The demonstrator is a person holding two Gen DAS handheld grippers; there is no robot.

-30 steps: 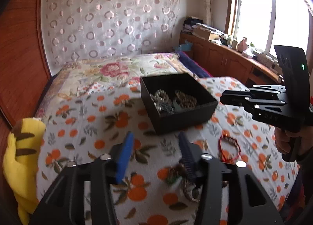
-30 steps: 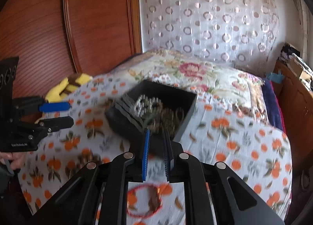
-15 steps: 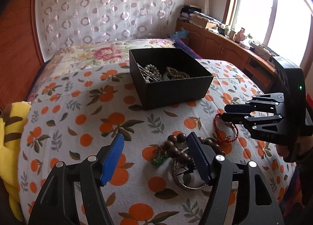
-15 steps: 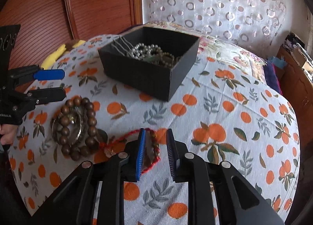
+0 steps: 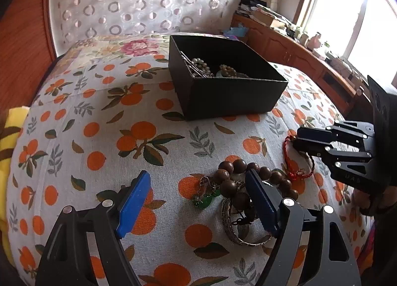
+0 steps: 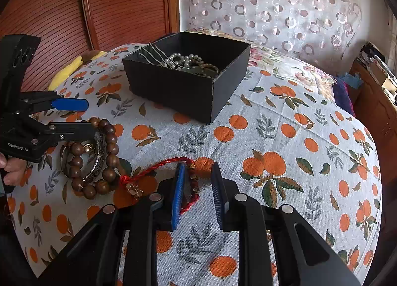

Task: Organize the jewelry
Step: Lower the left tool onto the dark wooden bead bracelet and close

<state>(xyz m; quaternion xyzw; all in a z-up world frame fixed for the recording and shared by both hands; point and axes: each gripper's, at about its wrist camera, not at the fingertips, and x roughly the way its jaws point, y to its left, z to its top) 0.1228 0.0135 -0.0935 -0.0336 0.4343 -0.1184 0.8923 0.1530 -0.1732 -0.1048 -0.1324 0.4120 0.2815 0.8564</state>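
Nearest us, our left gripper (image 5: 197, 201) has come down over the wooden bead bracelet (image 5: 238, 181) and silver bangle (image 5: 244, 233) on the bed (image 5: 82, 137), its fingers opening wide, the right one lying across the beads while gripping nothing. Just right of that pile, our right gripper (image 6: 197, 193) has dropped to the red cord bracelet (image 6: 158, 176), fingers narrow but apart, straddling the beaded side of the loop unpinched. Farther back, the black box (image 6: 183, 87) already holds pearls and other pieces, so we judge both pickups imminent.
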